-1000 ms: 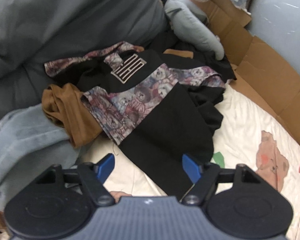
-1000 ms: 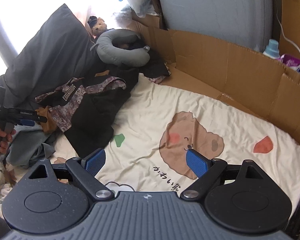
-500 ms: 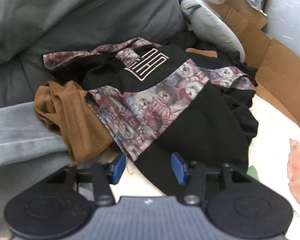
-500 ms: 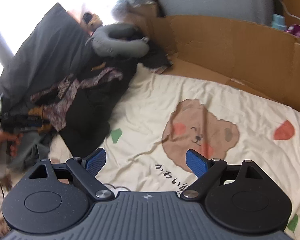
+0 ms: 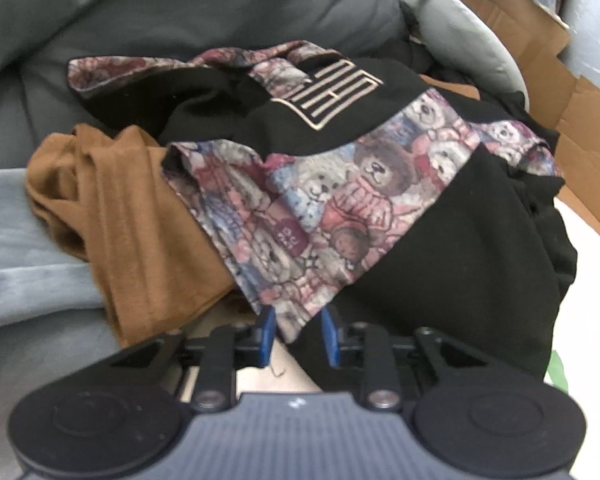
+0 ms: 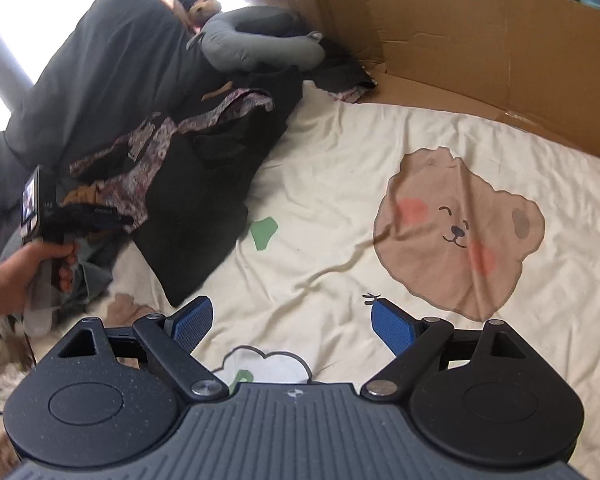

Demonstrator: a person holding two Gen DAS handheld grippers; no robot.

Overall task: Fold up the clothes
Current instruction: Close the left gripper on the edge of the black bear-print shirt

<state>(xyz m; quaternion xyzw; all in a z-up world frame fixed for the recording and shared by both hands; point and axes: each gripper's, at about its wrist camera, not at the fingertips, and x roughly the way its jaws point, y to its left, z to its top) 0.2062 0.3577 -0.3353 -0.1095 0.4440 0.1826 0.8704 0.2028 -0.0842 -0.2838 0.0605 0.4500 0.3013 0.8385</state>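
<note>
Black sweatshirt with a teddy-bear print band and a beige line emblem (image 5: 340,184) lies crumpled on top of a clothes pile at the left edge of the cream bedsheet printed with a brown bear face (image 6: 380,208), leaning back against a dark grey pillow (image 5: 180,12). Its lower printed corner sits between the blue pads of the left gripper (image 5: 296,336), whose jaws are drawn close around that hem (whether they actually press the fabric is hard to tell). A rust-brown garment (image 5: 132,232) is bunched just beside the sweatshirt on its left, over a pale blue-grey fleece (image 5: 20,248). A grey neck pillow (image 6: 260,42) rests at the far end of the pile, near the brown cardboard wall (image 6: 480,40) along the sheet's far edge. The right gripper (image 6: 292,324) hovers over the bare middle of the sheet with its jaws spread wide, gripping nothing, well apart from the pile.
</note>
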